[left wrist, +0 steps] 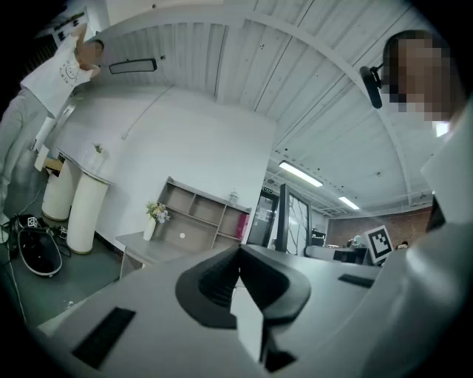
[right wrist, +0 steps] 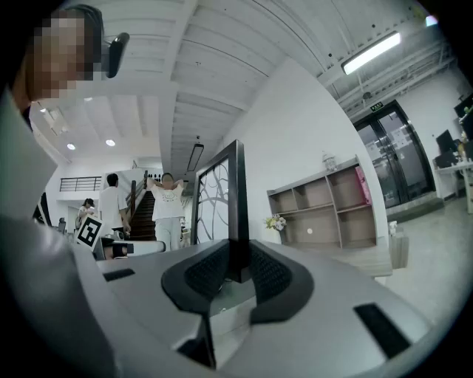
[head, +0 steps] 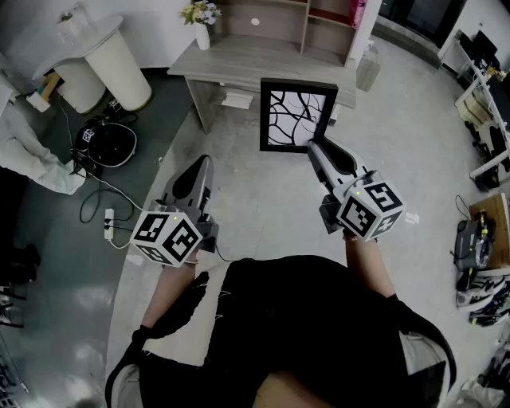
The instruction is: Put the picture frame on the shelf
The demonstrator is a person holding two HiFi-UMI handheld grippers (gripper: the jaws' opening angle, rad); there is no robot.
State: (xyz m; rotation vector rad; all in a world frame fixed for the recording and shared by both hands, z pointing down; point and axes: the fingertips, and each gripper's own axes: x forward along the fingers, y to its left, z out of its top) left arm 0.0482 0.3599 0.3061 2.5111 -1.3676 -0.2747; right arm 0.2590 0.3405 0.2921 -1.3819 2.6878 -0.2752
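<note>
Grip: right hand-held gripper (head: 313,147) clamped the black square picture frame (head: 296,115) upright, ready for shelving; left hand-held gripper (head: 201,164) was closed, empty.

- The floor (head: 247,183) is pale and mottled in the middle and dark green at the left.
- On the dark part lie a white power strip (head: 109,224) and a round black device (head: 107,143). Two white cylindrical stands (head: 119,60) are also there.
- A low grey wooden table (head: 239,57) stands on the pale floor.
- On the table are an open shelf unit (head: 275,25) and, at its left end, a white vase of flowers (head: 202,22).
- A clear container (head: 368,68) stands on the floor just beside the table's right end.
</note>
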